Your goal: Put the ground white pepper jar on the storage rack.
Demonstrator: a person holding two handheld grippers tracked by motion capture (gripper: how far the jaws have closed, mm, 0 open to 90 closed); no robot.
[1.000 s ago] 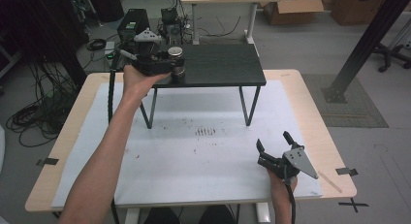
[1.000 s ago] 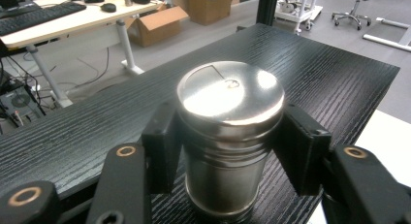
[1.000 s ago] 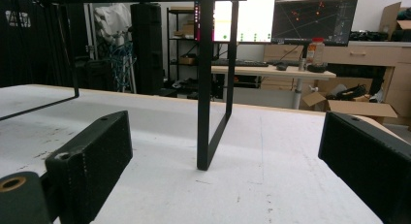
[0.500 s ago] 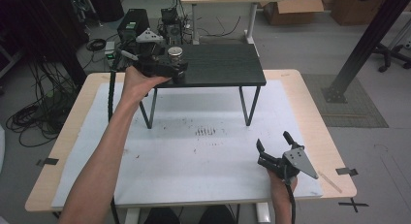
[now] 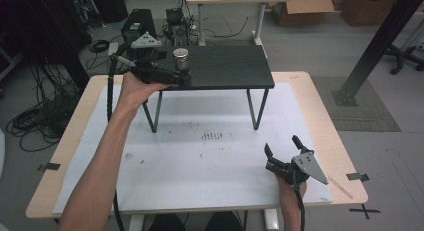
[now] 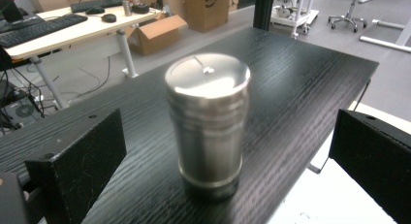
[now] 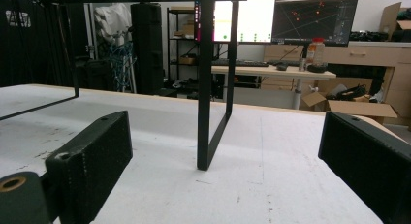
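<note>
Standing: the steel shaker (image 6: 207, 124) stands upright on the black wooden shelf (image 5: 235, 66), near that shelf's left end in the high view.
Shaker, detail: a round metal canister with ribbed bands near top and bottom and a flat lid with a small hole in it, seen close in the left gripper view.
Left gripper (image 5: 175, 73): held level at the shelf's left end, its jaws have just been opening; they stand wide, one on each side of the shaker, and a clear gap shows between each pad and the metal wall.
Left fingers (image 6: 80, 166): black and blocky, apart from the shaker on both sides in the left gripper view.
Left hand (image 5: 132, 88): wrapped round the gripper's body, forearm stretched across the table from the bottom edge.
Right gripper (image 5: 281, 153): held low over the table's near right part, well apart from the shelf, jaws spread wide with nothing between them.
Right gripper view: looks level across the white table cover (image 7: 271, 151) at one black leg of the shelf (image 7: 204, 83).
Table (image 5: 310, 98): light wood rim, white cover with dark scuff marks in the middle.
Background: desks, monitors and cardboard boxes stand beyond the table.
</note>
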